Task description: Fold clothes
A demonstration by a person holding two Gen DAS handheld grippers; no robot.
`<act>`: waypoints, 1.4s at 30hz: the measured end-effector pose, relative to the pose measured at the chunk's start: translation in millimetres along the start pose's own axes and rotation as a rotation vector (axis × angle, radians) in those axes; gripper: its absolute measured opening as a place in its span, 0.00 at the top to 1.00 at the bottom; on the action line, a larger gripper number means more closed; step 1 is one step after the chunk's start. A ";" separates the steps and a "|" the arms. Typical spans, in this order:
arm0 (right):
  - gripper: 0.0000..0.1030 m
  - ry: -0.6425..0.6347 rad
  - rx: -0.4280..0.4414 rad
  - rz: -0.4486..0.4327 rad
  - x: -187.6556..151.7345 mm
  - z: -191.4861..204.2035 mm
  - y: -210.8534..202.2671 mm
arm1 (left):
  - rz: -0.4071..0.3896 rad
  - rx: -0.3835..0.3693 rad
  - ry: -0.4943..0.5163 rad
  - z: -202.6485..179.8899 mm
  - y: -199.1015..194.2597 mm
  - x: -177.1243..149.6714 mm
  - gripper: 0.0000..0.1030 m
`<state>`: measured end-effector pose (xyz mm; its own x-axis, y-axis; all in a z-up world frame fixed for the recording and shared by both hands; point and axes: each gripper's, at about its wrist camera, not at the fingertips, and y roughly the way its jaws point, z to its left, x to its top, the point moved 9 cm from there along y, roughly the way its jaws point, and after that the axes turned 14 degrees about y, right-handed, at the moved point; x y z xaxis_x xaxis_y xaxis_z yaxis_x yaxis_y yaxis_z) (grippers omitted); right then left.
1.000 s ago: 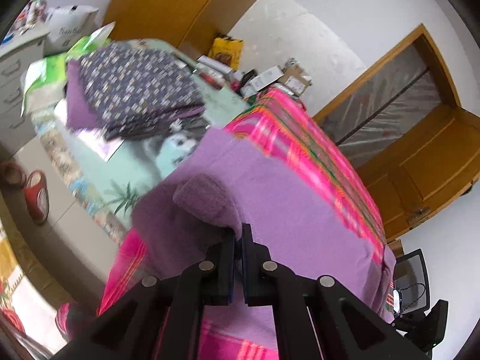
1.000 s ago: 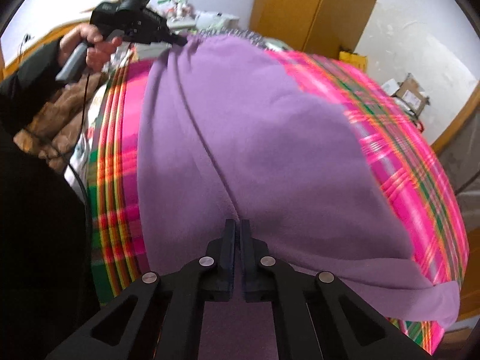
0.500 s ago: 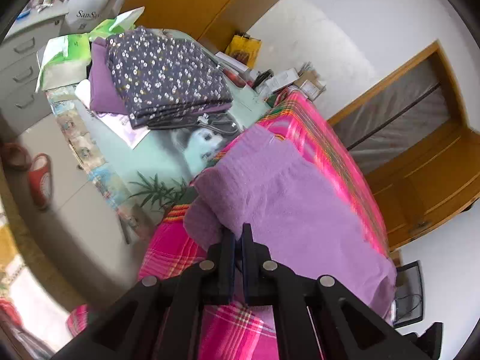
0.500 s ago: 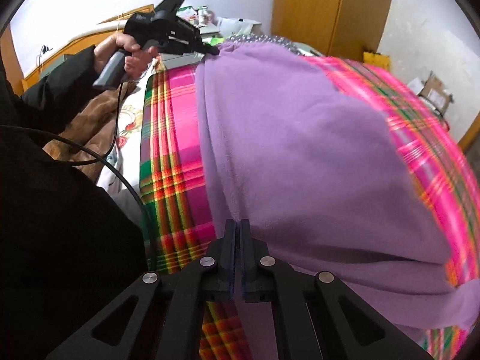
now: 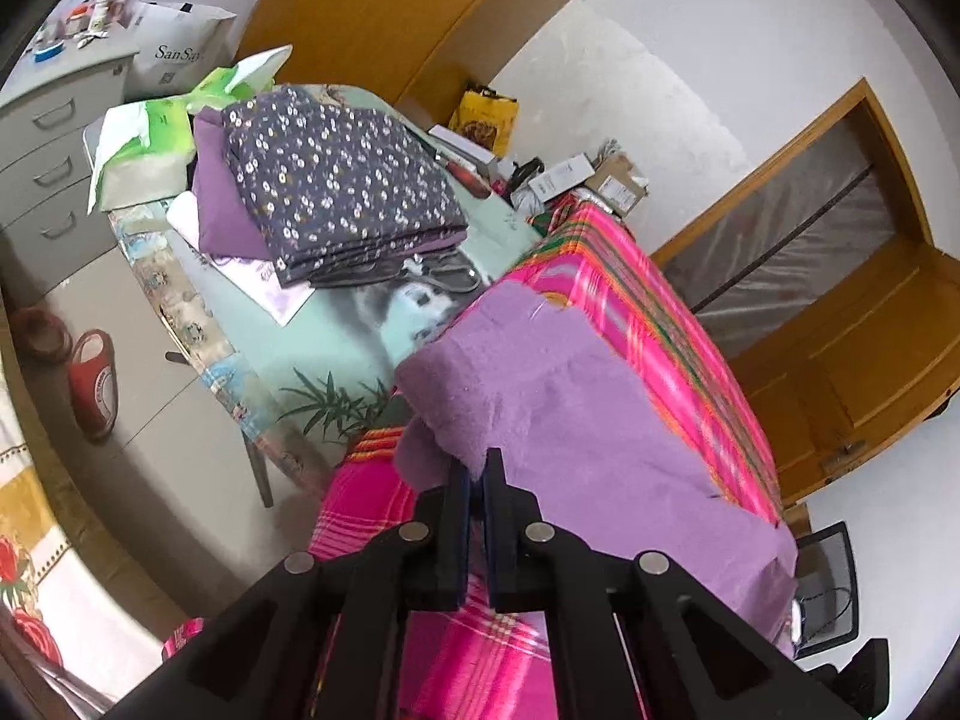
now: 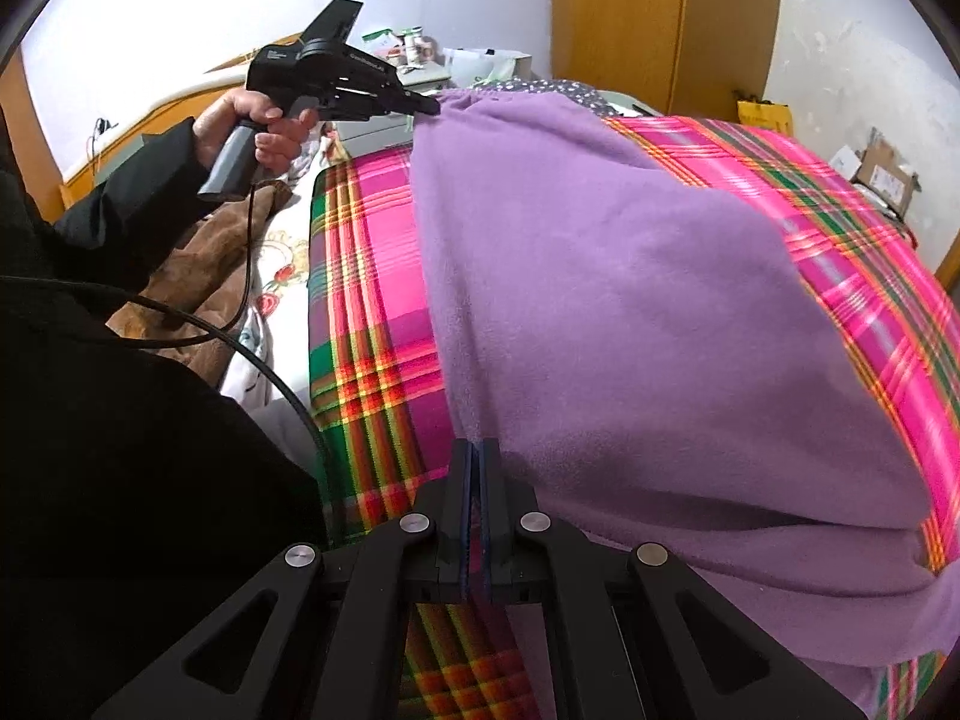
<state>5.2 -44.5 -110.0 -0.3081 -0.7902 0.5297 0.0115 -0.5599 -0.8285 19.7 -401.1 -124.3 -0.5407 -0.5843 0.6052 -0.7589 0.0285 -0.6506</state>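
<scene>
A home bedroom is shown. A bed [image 6: 372,276] under a plaid cover, a wooden wardrobe [image 6: 618,18] and a drawer unit [image 5: 42,138] are seen. Slippers [image 5: 93,381] are left on the floor.

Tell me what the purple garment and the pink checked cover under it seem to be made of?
Purple garment: probably fleece, matte with a soft, fuzzy nap. Pink checked cover: likely a thin woven cloth, its plaid stripes crisp and its surface flat and smooth.

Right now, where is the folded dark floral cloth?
In the left wrist view, the folded dark floral cloth lies upper left on the side table, atop a purple garment, beyond the pink plaid cover.
</scene>
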 end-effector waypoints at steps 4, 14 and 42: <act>0.94 0.023 0.034 0.034 -2.7 -2.8 3.1 | 0.024 0.004 0.006 1.1 4.6 -4.3 0.96; 0.72 0.097 0.060 -0.122 26.8 -14.8 -42.3 | -0.002 0.058 0.084 -8.6 -22.5 11.6 0.96; 0.68 0.428 -0.052 -0.173 36.1 -112.4 -6.3 | 0.174 0.088 0.494 -72.5 108.4 73.4 0.66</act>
<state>-112.9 -41.4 -106.1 -0.6662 -0.5062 0.5477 -0.1195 -0.6525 -0.7483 -128.6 -382.1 -117.0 -0.7783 -0.1242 0.6154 -0.6212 0.0106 -0.7836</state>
